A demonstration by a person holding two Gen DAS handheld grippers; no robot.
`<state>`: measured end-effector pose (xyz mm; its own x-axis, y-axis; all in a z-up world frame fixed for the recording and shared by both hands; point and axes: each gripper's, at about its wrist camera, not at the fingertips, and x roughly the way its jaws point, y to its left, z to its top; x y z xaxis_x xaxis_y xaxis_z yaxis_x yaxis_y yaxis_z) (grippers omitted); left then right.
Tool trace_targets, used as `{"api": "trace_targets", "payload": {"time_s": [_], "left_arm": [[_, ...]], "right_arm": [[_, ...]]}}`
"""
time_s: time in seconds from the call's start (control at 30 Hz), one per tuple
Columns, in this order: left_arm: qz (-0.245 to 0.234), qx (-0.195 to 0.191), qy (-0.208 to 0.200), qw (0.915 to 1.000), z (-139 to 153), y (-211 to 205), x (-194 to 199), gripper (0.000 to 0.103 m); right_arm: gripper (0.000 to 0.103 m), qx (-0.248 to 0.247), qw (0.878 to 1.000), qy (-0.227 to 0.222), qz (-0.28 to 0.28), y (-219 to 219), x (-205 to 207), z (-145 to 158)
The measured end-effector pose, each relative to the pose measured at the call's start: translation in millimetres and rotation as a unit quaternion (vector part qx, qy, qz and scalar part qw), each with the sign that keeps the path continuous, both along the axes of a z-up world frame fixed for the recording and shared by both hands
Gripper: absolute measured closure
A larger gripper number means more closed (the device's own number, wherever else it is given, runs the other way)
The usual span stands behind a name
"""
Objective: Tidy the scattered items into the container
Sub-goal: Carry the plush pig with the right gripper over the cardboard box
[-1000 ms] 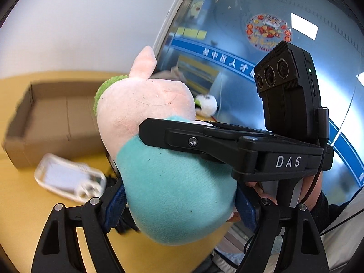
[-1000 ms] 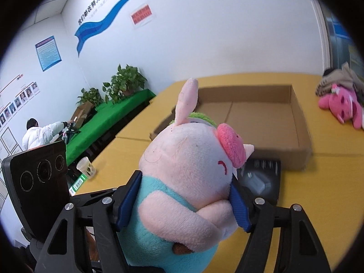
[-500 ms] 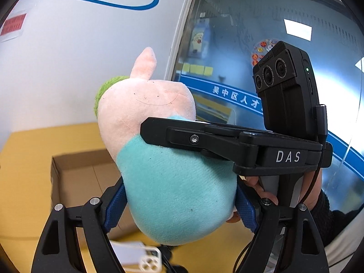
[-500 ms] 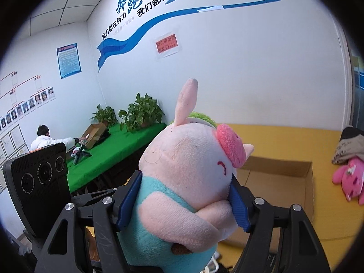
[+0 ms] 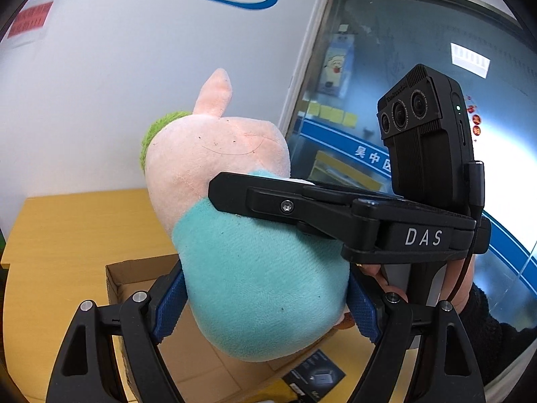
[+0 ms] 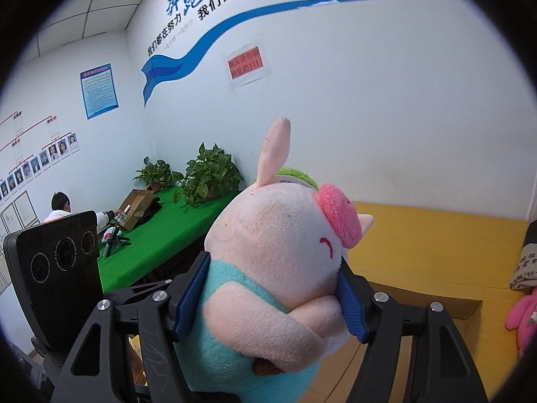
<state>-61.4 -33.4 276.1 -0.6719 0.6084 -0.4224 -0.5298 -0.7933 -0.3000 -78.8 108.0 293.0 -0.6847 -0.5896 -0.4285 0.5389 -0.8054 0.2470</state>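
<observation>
Jaws of both grippers (image 5: 265, 305) (image 6: 268, 297) clamp plush pig (image 5: 255, 268) above cardboard box (image 5: 134, 273).

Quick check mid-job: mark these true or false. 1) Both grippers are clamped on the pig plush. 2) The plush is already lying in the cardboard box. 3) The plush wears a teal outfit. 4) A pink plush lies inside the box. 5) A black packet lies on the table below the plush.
1) True: the left gripper and right gripper both squeeze the pig plush.
2) False: it is held up above the cardboard box.
3) True.
4) False: the pink plush lies on the table, outside the box.
5) True: black packet.
</observation>
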Motion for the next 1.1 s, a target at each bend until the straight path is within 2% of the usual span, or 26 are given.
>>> {"api": "trace_targets", "payload": {"time_s": [0.2, 0.33, 0.57, 0.8, 1.0, 1.07, 1.1], "left_arm": [[0.010, -0.015, -0.035, 0.9992, -32, -14, -65, 0.016], [0.017, -0.017, -0.068, 0.9974, -62, -24, -108, 0.016], [0.018, -0.016, -0.137, 0.9903, -140, -43, -166, 0.016], [0.030, -0.019, -0.219, 0.9752, -218, -53, -202, 0.016], [0.045, -0.063, -0.270, 0.9598, -259, -40, -206, 0.017], [0.049, -0.067, -0.288, 0.9540, -268, -38, -209, 0.017], [0.050, -0.082, -0.288, 0.9527, -272, -34, -207, 0.017]], "right_arm": [[0.034, -0.015, 0.999, -0.034, 0.007, -7, -66, -35], [0.034, -0.026, 0.998, -0.062, 0.007, -9, -109, -70], [0.034, -0.030, 0.993, -0.117, 0.001, -15, -161, -151], [0.034, -0.038, 0.983, -0.179, 0.000, -18, -188, -239], [0.032, -0.031, 0.982, -0.188, 0.003, -19, -183, -280], [0.032, -0.037, 0.976, -0.212, -0.007, -14, -184, -293], [0.032, -0.038, 0.973, -0.226, -0.011, -11, -185, -300]]}}
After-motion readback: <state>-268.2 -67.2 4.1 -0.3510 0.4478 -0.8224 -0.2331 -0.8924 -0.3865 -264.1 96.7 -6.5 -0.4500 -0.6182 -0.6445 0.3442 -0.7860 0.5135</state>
